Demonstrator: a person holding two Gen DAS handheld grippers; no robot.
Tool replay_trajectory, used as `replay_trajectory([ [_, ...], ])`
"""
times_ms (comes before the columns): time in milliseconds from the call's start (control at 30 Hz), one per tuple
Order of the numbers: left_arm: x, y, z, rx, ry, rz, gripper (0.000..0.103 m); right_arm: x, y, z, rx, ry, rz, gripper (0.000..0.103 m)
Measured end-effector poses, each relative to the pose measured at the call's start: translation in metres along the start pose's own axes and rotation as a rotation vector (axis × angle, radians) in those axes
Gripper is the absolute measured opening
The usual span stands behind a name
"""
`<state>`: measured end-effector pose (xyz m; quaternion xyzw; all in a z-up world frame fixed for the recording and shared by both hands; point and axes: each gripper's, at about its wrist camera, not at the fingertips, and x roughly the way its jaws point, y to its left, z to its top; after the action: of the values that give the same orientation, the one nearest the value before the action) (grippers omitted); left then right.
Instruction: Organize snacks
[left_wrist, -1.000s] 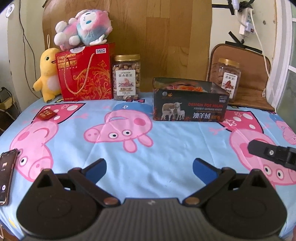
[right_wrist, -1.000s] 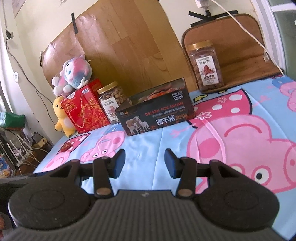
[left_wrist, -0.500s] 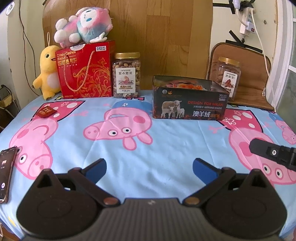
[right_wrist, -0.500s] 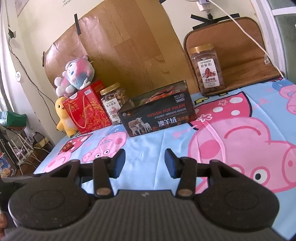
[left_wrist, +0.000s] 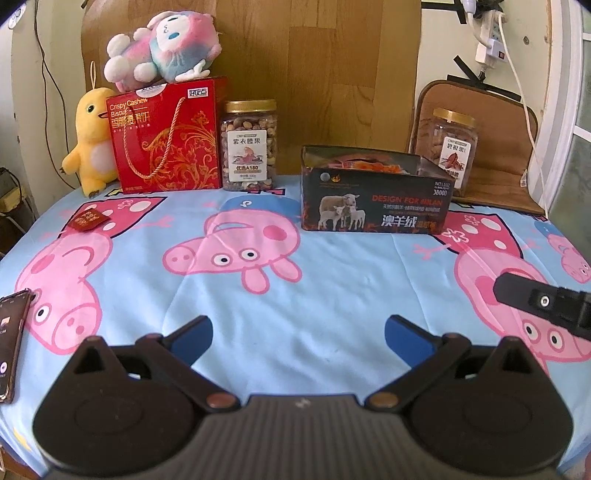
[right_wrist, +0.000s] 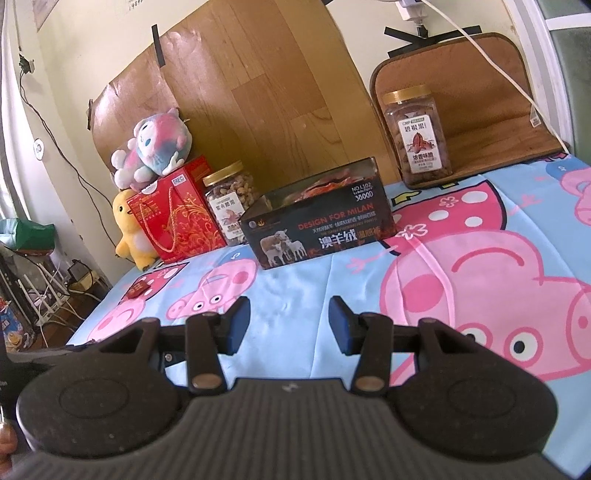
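— Where do we see the snacks?
— Far across the cloth (left_wrist: 295, 295): the dark open box (left_wrist: 373, 206) in the middle, one nut jar (left_wrist: 249, 146) left of it, another jar (left_wrist: 452, 147) behind right, a small red packet (left_wrist: 88, 219) far left.
— And our fingers?
— Left gripper (left_wrist: 297, 332) spread wide, right gripper (right_wrist: 289, 325) parted, both empty.

This is a lived-in room of a home. A cartoon-pig bedsheet (left_wrist: 332, 288) covers the desk, and two plush toys, a yellow duck (left_wrist: 90, 144) and a pink-and-blue one (left_wrist: 162, 51), sit by a red cashew biscuit gift box (left_wrist: 166, 136). A power strip (left_wrist: 487, 33) hangs on the cream wall, and routers and tangled cables (right_wrist: 40, 295) lie on the floor.
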<state>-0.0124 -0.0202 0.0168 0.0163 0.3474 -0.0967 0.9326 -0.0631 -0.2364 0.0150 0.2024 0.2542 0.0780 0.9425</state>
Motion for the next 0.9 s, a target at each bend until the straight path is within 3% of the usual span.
replay_trajectory([
  [900, -0.0062, 0.0005, -0.0036, 0.007, -0.023, -0.044, 0.103, -0.0009, 0.0054, -0.0019, -0.028, -0.012, -0.003, 0.050],
])
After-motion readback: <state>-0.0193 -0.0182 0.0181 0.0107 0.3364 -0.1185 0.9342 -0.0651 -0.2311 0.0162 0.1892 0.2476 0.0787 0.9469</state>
